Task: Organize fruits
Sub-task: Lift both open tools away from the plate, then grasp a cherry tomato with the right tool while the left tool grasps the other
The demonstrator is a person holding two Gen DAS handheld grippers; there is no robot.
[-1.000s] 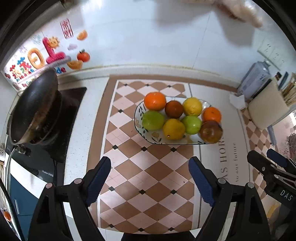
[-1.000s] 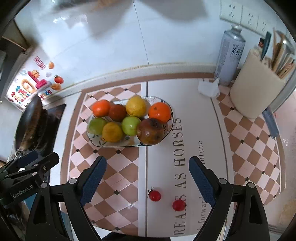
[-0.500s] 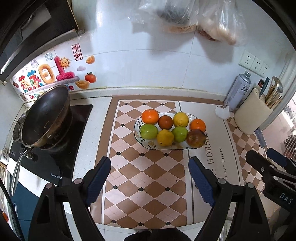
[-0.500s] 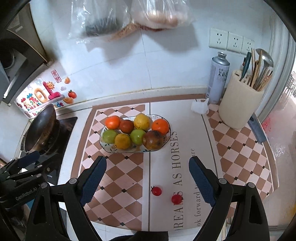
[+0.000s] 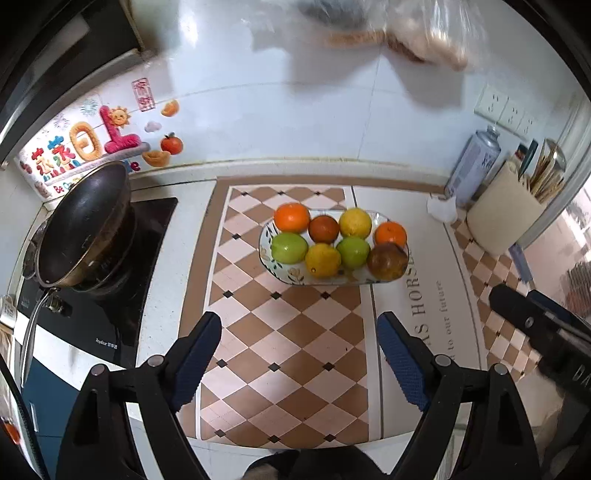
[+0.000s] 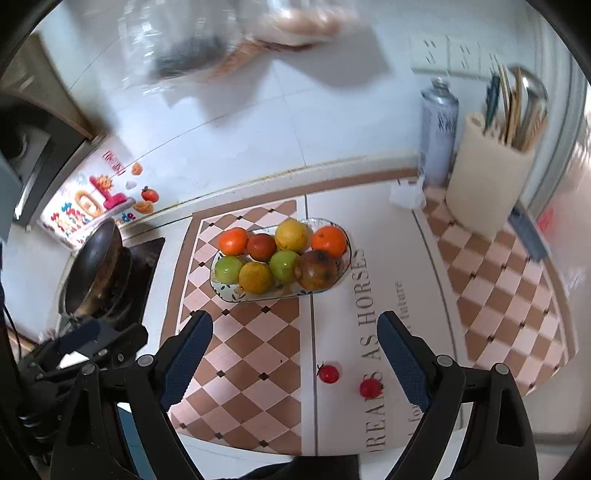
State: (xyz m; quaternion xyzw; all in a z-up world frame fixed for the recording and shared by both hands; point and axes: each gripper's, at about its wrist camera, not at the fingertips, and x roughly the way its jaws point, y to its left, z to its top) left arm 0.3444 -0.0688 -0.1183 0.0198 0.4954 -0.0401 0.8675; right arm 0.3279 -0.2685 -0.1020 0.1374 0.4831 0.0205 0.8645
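A patterned oval plate holds several fruits on the checkered counter mat: oranges, green apples, yellow citrus and a brown mottled fruit. Two small red cherry tomatoes lie loose on the mat nearer the front edge. My left gripper hangs open and empty well short of the plate. My right gripper is also open and empty, above the tomatoes. Each gripper shows at the edge of the other's view.
A dark wok sits on a black cooktop at left. At the back right stand a spray can, a cream utensil holder and a crumpled tissue. Plastic bags hang on the tiled wall.
Both grippers have pulled up and back from the counter. The plate looks smaller and farther, and more of the wall and hanging bags shows. Jaws unchanged.
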